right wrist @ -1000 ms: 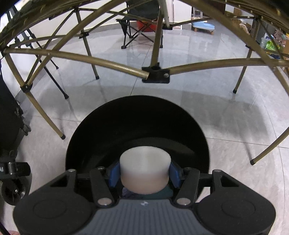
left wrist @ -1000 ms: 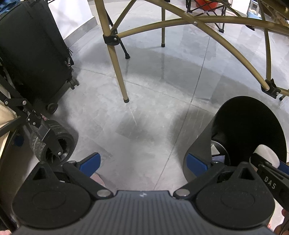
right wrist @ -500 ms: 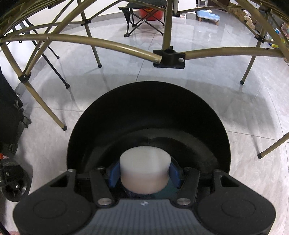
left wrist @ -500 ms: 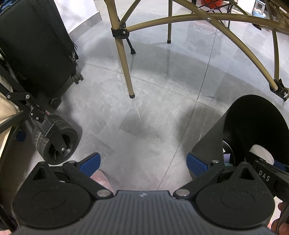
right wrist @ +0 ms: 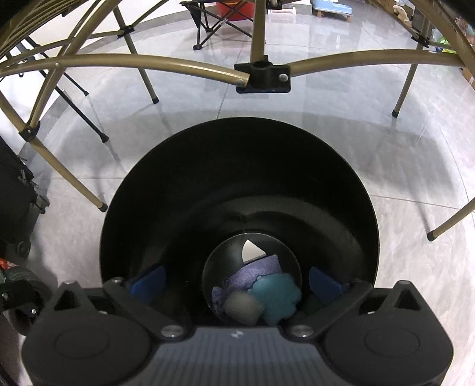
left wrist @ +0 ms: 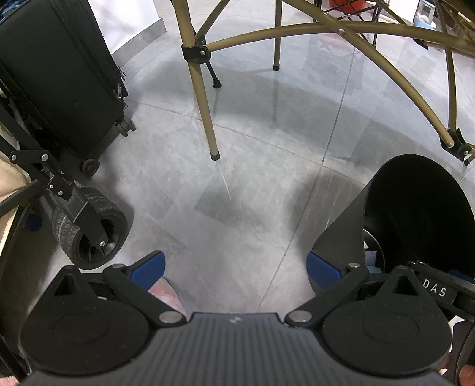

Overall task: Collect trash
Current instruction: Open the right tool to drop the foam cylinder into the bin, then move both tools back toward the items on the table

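A black round trash bin (right wrist: 237,154) stands on the grey floor, right under my right gripper (right wrist: 236,280). Its jaws are opening wide and nothing is between them. At the bin's bottom a white cylinder (right wrist: 243,307) lies among a teal wad (right wrist: 277,297), a purple cloth (right wrist: 258,271) and a white scrap (right wrist: 251,249). My left gripper (left wrist: 234,264) hangs open over bare floor with nothing in it. The same bin (left wrist: 415,202) appears at the right of the left wrist view, with the right gripper's body at its mouth.
Gold folding-table legs (left wrist: 204,107) and crossbars (right wrist: 148,63) stand over and around the bin. A black suitcase (left wrist: 59,74) and a cart wheel (left wrist: 95,231) sit at the left. A folding chair (right wrist: 219,20) stands far back. A pink slipper (left wrist: 166,294) shows beneath the left gripper.
The right gripper held the white cylinder above the bin; its jaws have spread and the cylinder now lies at the bin's bottom. The left gripper stayed open and almost still.
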A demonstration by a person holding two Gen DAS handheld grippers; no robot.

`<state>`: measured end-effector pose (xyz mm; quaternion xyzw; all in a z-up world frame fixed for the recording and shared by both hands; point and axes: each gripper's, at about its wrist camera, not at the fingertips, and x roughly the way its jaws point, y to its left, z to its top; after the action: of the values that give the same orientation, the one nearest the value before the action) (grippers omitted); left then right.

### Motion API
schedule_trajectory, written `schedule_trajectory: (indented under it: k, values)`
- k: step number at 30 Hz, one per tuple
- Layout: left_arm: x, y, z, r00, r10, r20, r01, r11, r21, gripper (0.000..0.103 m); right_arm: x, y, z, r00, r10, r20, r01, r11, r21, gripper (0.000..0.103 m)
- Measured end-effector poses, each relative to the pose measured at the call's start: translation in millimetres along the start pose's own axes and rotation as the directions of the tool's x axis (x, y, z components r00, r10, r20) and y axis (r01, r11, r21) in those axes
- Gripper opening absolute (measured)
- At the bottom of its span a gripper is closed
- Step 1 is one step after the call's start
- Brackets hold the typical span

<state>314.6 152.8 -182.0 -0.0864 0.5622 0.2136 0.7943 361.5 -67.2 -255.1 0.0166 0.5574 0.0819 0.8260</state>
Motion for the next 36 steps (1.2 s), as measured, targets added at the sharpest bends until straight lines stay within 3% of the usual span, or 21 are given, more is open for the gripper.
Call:
schedule_trajectory:
  k: [13,23,30,36]
  values:
    - [-7.2,-3.2,-1.2,1.0,-0.015,0.018,0.014,1.0,0.004,0.103,-7.5,0.0,-0.3,1.0,-0.006,0.022,0.006,1.0,-0.009,0.103]
    - [-32.6,-2.8,1.3,0.994,-0.061,0.089,0.062,0.998,-0.013,0.103,-33.8,-5.3,0.6,0.996,0.012,0.088,-0.011,1.0,-0.013,0.103]
    - [-60.1,-2.0,7.1,0.98,-0.098,0.171,0.104,0.994,-0.021,0.103,-73.2,-9.3,5.7,0.98,0.036,0.194,-0.033,0.999,-0.02,0.103]
    - [-91.5,-0.5,14.2,0.952,-0.145,0.269,0.155,0.988,-0.018,0.103,-114.1,-11.8,9.2,0.948,0.06,0.314,-0.048,0.998,-0.047,0.103]
